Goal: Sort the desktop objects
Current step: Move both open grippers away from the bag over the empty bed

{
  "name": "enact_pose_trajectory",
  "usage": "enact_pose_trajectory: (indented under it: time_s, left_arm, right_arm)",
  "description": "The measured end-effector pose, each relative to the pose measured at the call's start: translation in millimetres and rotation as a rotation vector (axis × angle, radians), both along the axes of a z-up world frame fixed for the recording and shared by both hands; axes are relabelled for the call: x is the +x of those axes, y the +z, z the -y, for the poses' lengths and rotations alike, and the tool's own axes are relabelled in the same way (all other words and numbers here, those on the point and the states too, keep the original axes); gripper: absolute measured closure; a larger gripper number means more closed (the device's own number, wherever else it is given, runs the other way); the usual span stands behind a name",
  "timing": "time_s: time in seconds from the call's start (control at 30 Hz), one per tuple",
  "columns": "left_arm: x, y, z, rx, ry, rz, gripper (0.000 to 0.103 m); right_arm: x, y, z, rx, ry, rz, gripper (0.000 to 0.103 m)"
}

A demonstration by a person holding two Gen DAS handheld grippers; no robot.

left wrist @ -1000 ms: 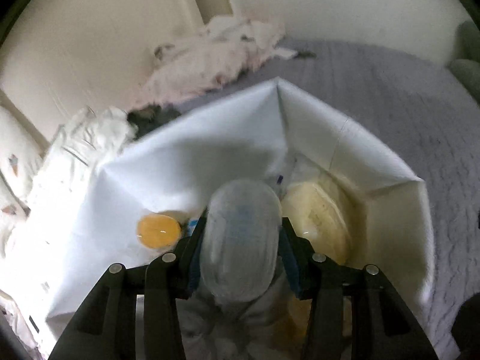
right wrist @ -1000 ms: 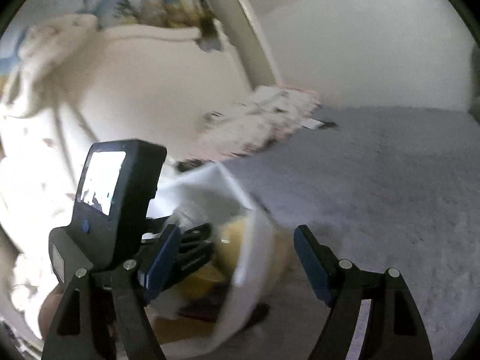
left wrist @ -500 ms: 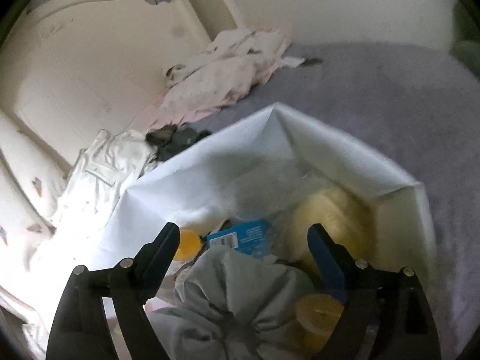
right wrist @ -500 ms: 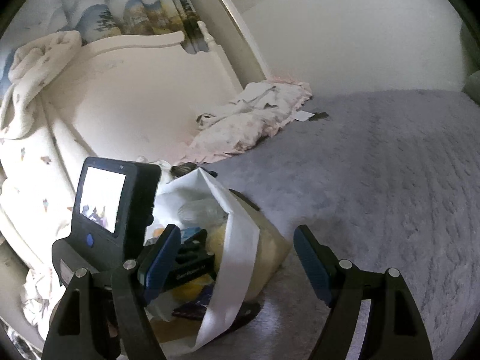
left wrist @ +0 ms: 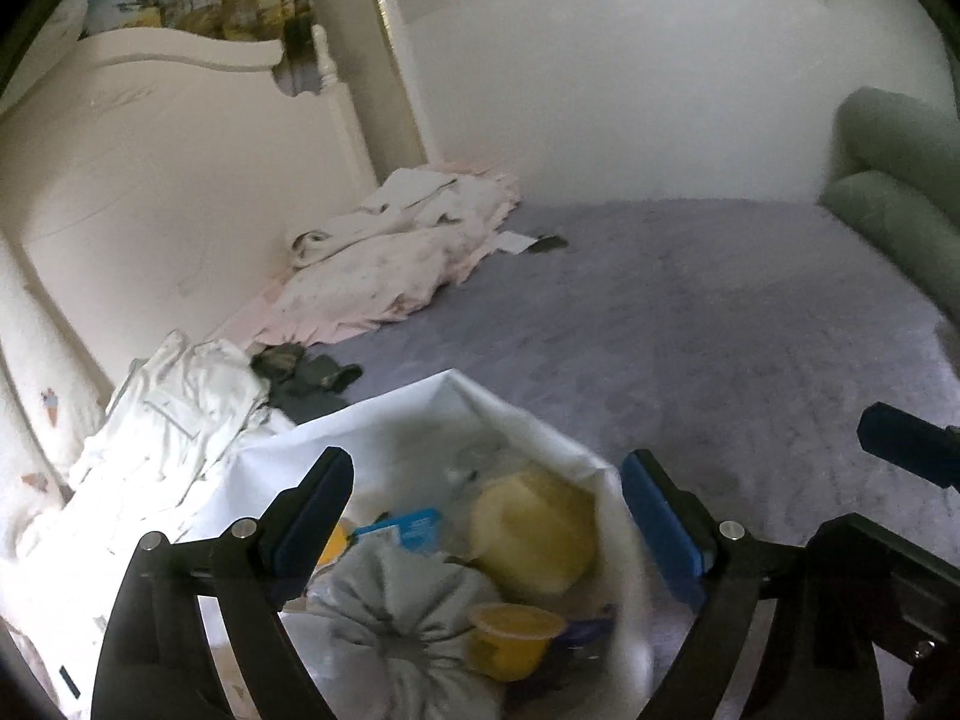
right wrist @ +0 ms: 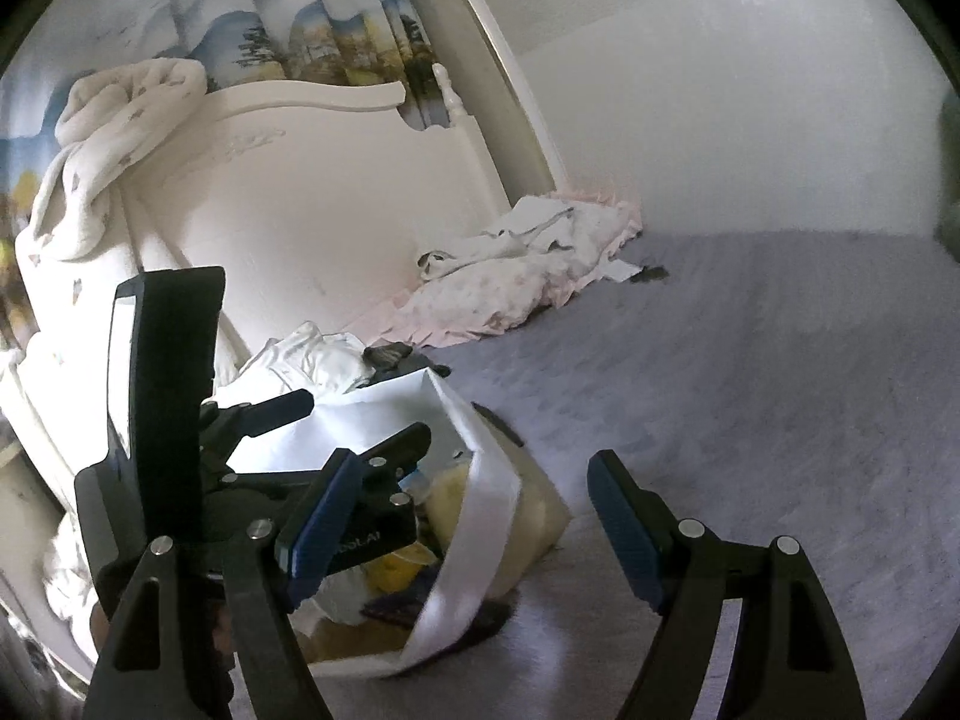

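Gaping left gripper point(left wrist: 486, 516) — above crumpled white bag point(left wrist: 384, 420).

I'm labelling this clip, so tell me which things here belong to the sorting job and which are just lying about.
Part of the job:
white bin
grey pouch
yellow cup
blue packet
left gripper, open
right gripper, open

Lying about:
pink bedding
white clothes
dark socks
green cushions

Right gripper point(right wrist: 465, 516) spread wide, nothing between blue pads. White bag point(right wrist: 480, 516) stands open on grey bedspread point(right wrist: 750, 420), yellow items (blurred) inside. Left gripper point(right wrist: 366, 420) over bag mouth, fingers apart, empty. Crumpled white clothes point(right wrist: 312, 360) just behind bag; pink-white bedding heap point(right wrist: 528, 276) near headboard point(right wrist: 312, 198).
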State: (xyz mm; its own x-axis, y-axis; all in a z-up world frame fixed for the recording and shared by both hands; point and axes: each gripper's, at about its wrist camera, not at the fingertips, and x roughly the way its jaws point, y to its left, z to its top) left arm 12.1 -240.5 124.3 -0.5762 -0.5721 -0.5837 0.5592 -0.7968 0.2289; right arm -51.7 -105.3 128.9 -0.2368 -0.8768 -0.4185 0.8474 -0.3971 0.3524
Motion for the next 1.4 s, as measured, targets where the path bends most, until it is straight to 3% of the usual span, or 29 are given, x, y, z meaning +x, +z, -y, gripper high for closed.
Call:
enact_pose_trajectory:
  time_s: [0.27,0.33,0.4,0.47,0.53,0.63,0.7,0.8,0.9,1.03,1.07,1.23,1.33,1.37,1.4]
  left_arm:
    - [-20,16,-57,-0.029,-0.145,-0.02,0.012]
    - [-38,19,-75,0.007,-0.229,0.034,0.012]
    - [-50,25,-89,0.007,-0.207,0.079,0.013]
    - [-54,31,-103,-0.008,-0.199,0.117,0.012]
    - [-53,41,-116,-0.014,-0.208,0.145,0.012]
    - [-44,65,-138,-0.061,-0.224,0.147,0.012]
    - [-28,77,-154,-0.085,-0.279,0.123,0.012]
    - [-2,73,-169,-0.032,-0.369,0.118,0.011]
    - [21,42,-180,0.036,-0.372,0.119,0.011]
    - [42,-33,-184,0.187,-0.364,0.106,0.011]
    - [44,-56,-184,0.211,-0.349,0.093,0.011]
    - [29,-145,-173,0.233,-0.215,0.137,0.014]
    - [15,-192,-165,0.181,-0.178,0.246,0.01]
    - [19,-198,-160,0.205,-0.186,0.219,0.01]
    - [18,-197,-157,0.213,-0.182,0.212,0.008]
  right_arm:
    - [-4,19,-52,0.055,-0.095,-0.031,0.023]
    - [-2,22,-72,0.042,-0.146,-0.031,0.023]
    - [-5,27,-87,0.041,-0.194,-0.016,0.023]
    - [-13,34,-102,0.094,-0.259,0.05,0.016]
    - [-12,43,-113,0.14,-0.297,0.107,0.016]
    - [3,66,-127,0.203,-0.465,0.068,0.017]
    - [12,74,-135,0.229,-0.549,0.103,0.017]
    - [37,79,-153,0.215,-0.585,0.149,0.017]
    - [67,64,-168,0.268,-0.639,0.136,0.016]
    - [91,11,-178,0.331,-0.666,0.109,0.016]
    - [95,-14,-179,0.335,-0.658,0.098,0.016]
    - [79,-103,-172,0.403,-0.674,0.152,0.016]
    - [71,-145,-164,0.458,-0.673,0.165,0.018]
    - [71,-159,-159,0.513,-0.674,0.168,0.017]
    - [71,-167,-159,0.5,-0.674,0.186,0.017]
